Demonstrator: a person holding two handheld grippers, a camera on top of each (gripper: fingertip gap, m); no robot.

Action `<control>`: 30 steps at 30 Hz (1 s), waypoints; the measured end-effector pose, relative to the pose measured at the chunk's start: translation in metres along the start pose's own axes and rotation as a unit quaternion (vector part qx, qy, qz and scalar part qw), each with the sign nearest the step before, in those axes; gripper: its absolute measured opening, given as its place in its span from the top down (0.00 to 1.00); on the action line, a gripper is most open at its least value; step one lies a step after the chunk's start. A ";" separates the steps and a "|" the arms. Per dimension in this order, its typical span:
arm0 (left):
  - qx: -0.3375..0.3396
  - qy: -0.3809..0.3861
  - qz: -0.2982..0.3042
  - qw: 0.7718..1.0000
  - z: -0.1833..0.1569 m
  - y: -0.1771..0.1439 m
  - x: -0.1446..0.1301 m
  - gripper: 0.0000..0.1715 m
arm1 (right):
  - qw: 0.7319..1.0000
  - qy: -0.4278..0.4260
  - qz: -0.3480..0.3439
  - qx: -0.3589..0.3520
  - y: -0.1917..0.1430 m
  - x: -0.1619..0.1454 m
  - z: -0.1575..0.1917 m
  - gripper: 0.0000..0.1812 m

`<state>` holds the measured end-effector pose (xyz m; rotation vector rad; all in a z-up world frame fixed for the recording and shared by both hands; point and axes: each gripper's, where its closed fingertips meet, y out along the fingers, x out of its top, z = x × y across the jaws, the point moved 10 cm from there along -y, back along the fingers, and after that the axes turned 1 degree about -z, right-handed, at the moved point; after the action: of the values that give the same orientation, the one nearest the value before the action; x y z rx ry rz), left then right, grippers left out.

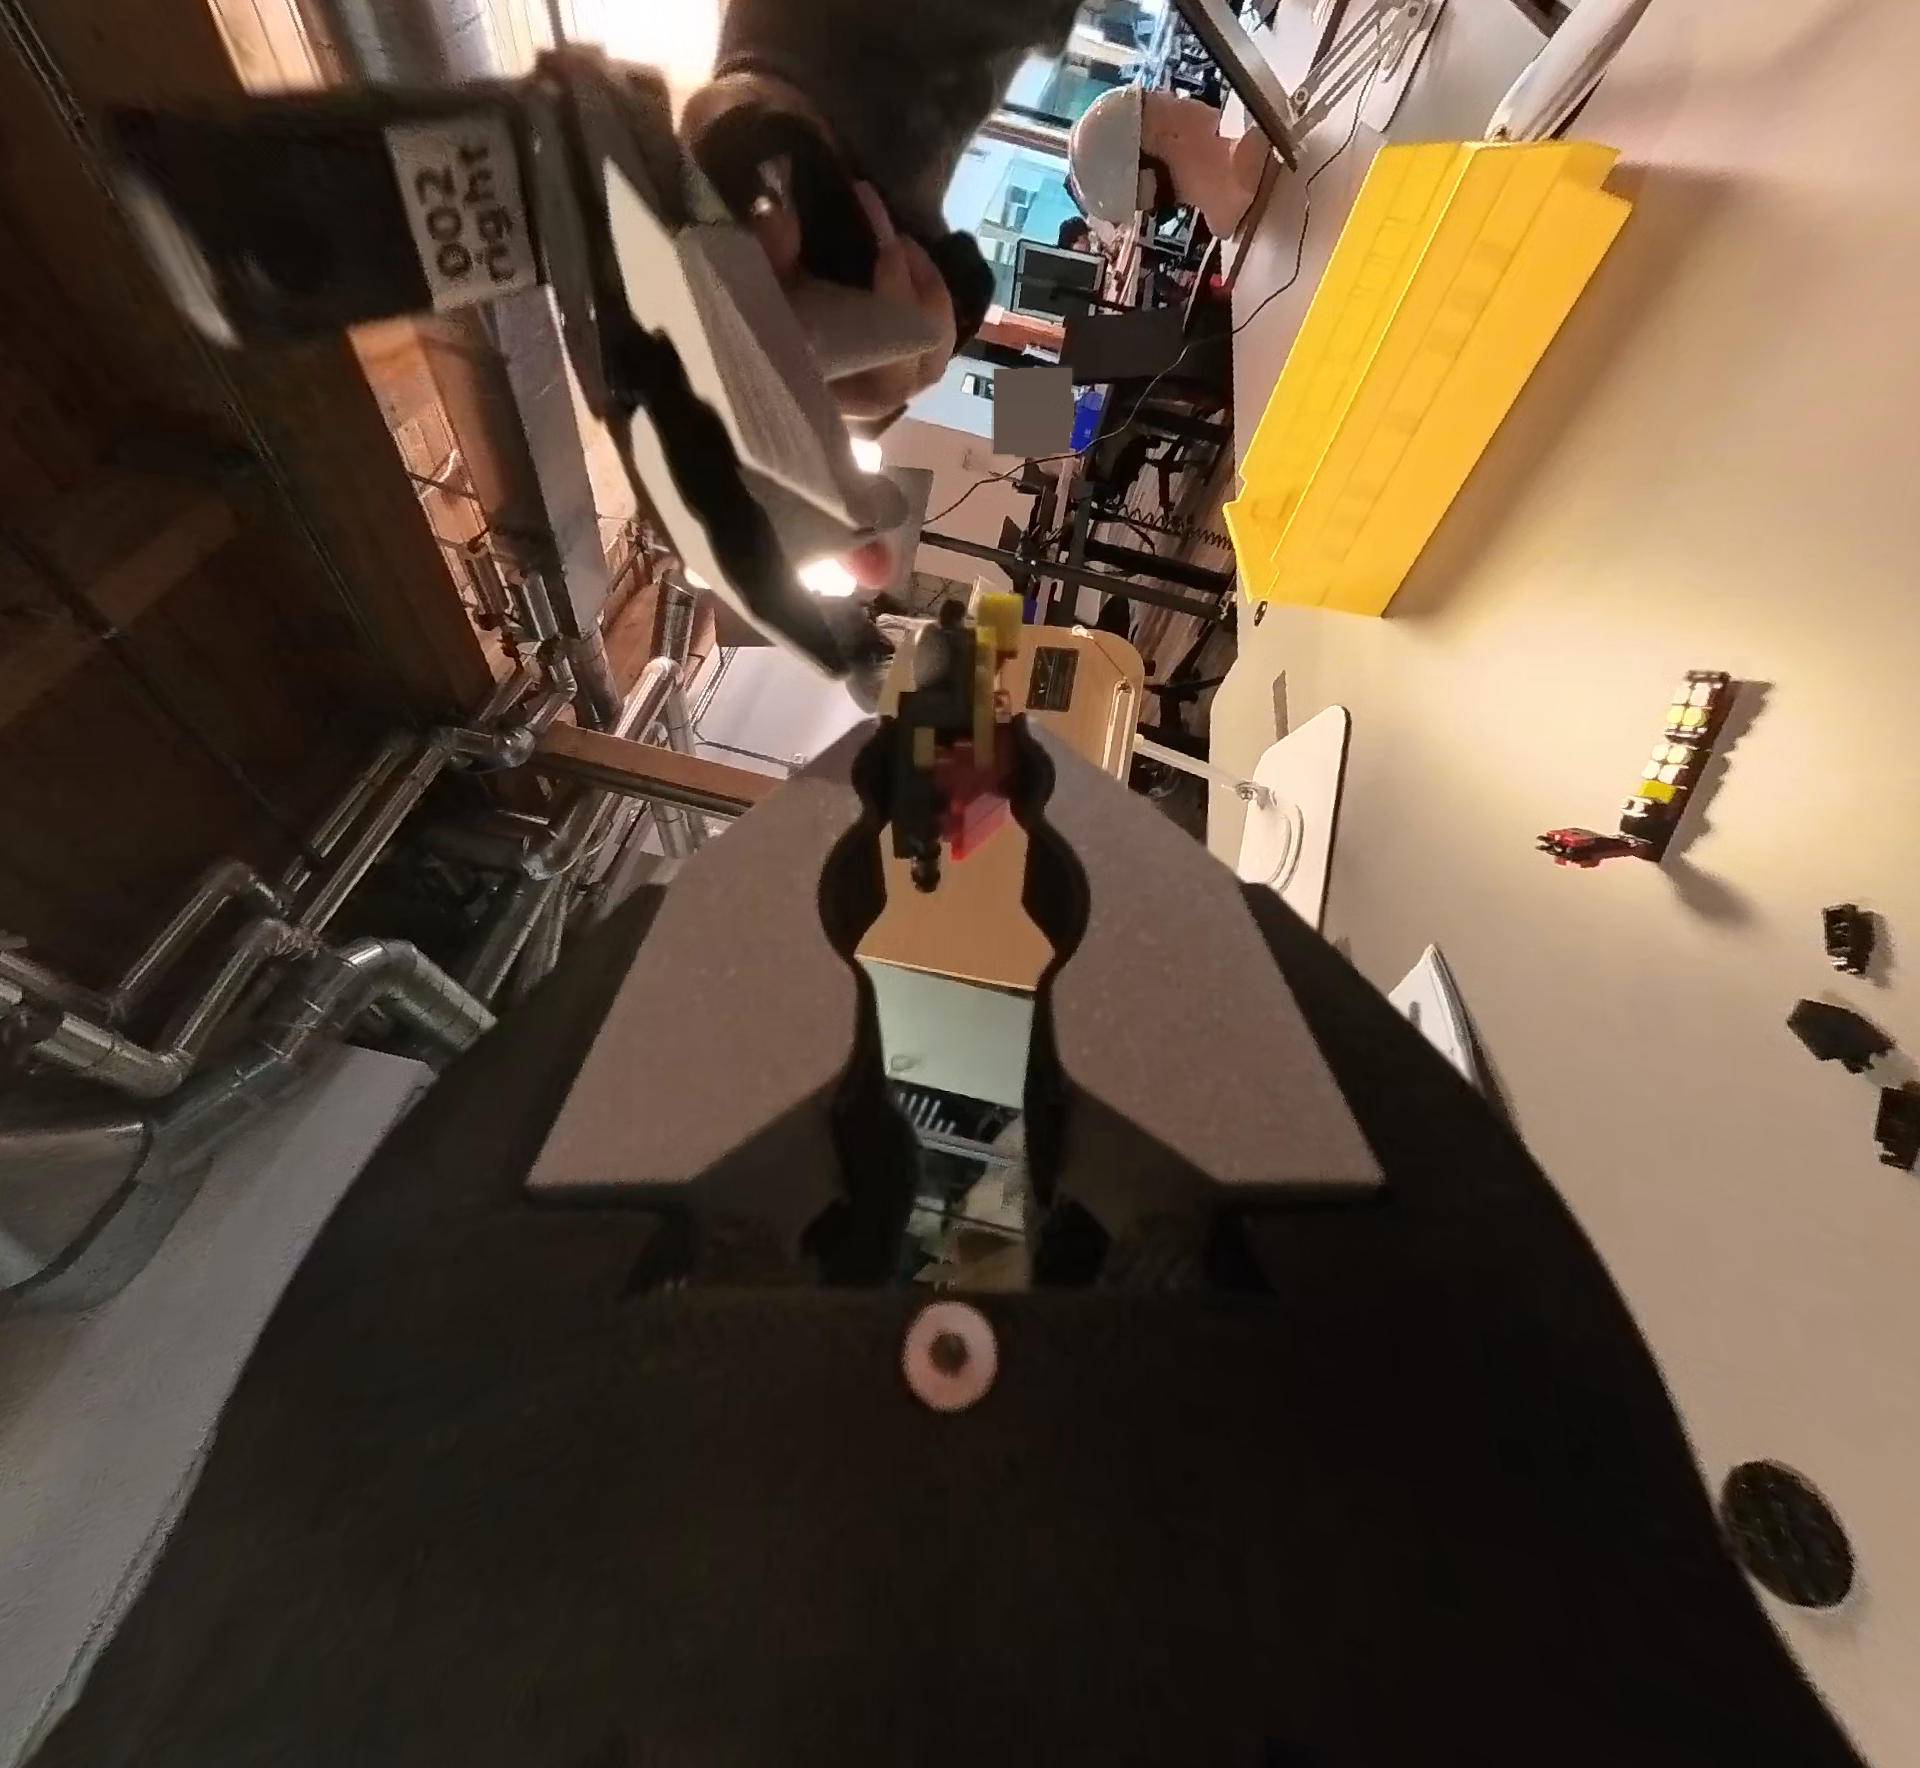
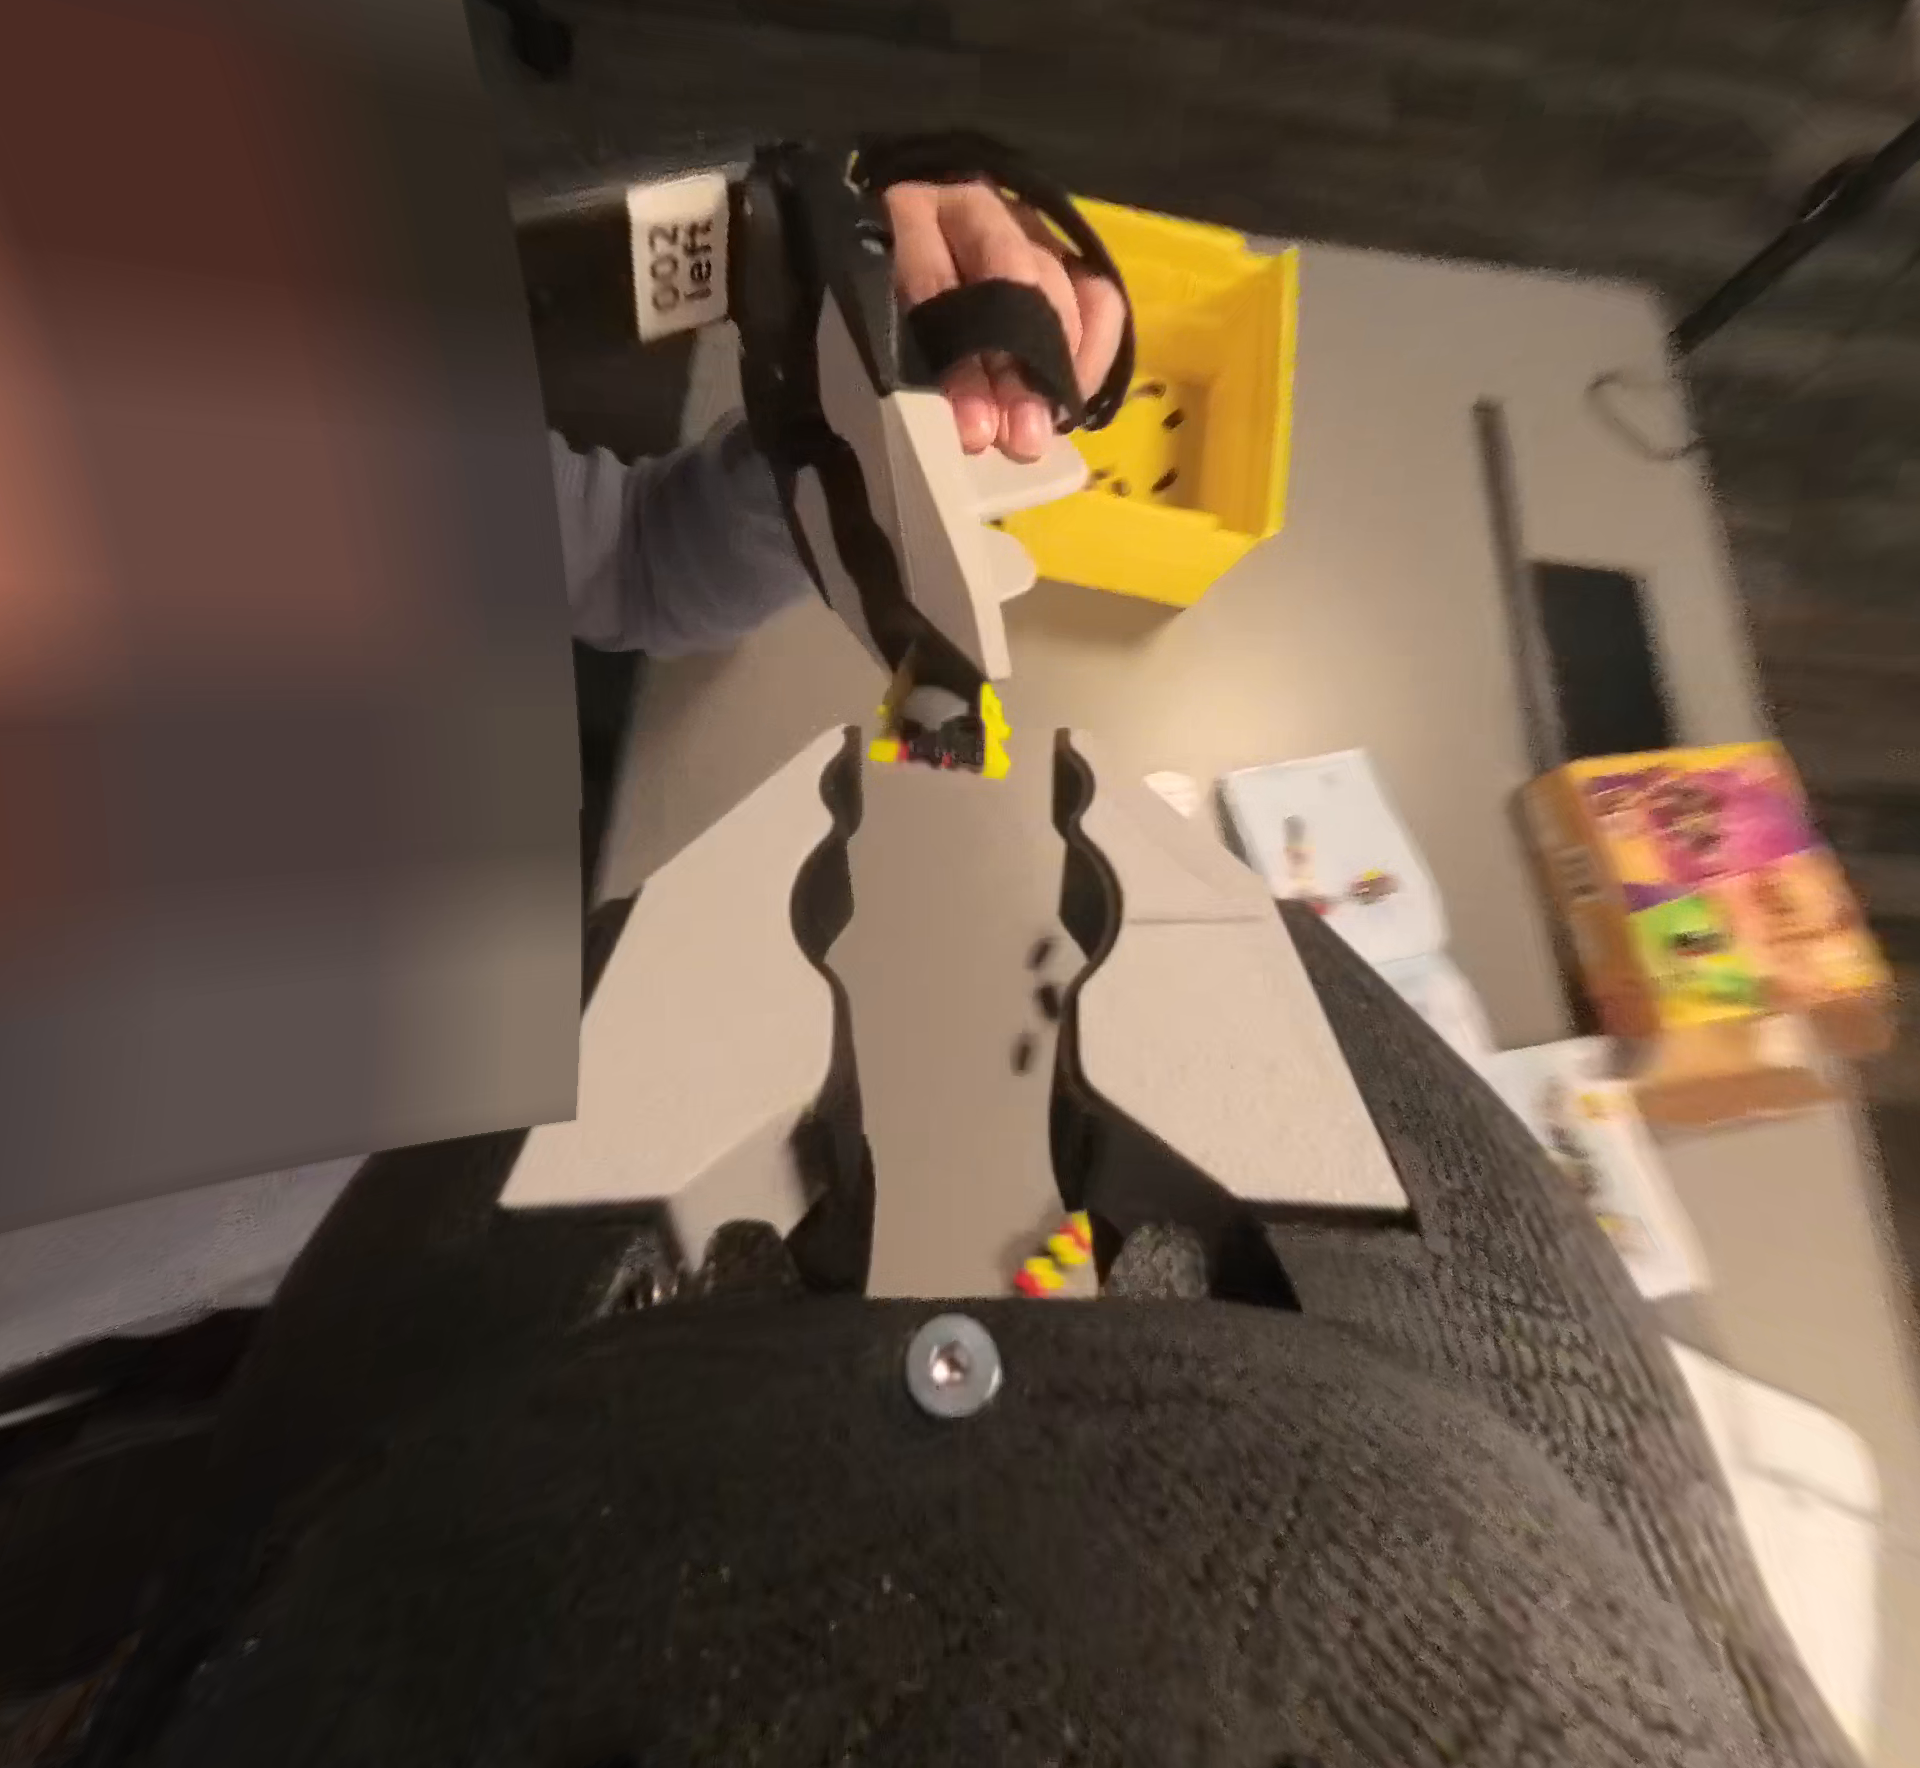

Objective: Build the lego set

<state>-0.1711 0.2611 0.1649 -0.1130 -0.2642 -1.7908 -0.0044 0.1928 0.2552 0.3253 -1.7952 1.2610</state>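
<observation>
My left gripper point(image 1: 951, 762) is shut on a small lego assembly point(image 1: 968, 788) of yellow, black, red and grey pieces and holds it in the air above the table. In the right wrist view the left gripper point(image 2: 940, 679) comes down from above with the assembly point(image 2: 940, 744) at its tips. My right gripper point(image 2: 961, 747) is open, and its fingertips flank the lower end of the assembly. In the left wrist view the right gripper point(image 1: 854, 653) reaches in from the upper left and meets the assembly's far end.
A yellow bin point(image 1: 1423, 368) stands on the beige table point(image 1: 1662, 523). A black strip with white and yellow tiles point(image 1: 1683, 762), a red piece point(image 1: 1574, 845) and loose black pieces point(image 1: 1839, 1032) lie nearby. An instruction booklet point(image 2: 1330, 845) and a colourful box point(image 2: 1704, 908) sit to the right. Both grippers' tips are close together, under 4 cm apart.
</observation>
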 end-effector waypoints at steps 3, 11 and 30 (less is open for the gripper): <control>-0.013 -0.025 -0.021 0.999 0.000 -0.002 -0.003 0.89 | 0.985 -0.149 -0.016 -0.083 -0.006 -0.012 0.014 0.70; -0.043 -0.097 -0.112 0.988 0.003 -0.009 -0.006 0.89 | 0.790 -0.541 -0.003 -0.290 0.034 -0.044 0.059 0.69; -0.065 -0.108 -0.128 0.984 0.002 -0.010 -0.003 0.89 | 0.765 -0.570 -0.032 -0.297 0.052 -0.042 0.073 0.91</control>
<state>-0.1806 0.2663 0.1650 -0.3824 -0.3289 -2.0543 -0.0513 0.1424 0.1839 0.8928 -3.0350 0.2700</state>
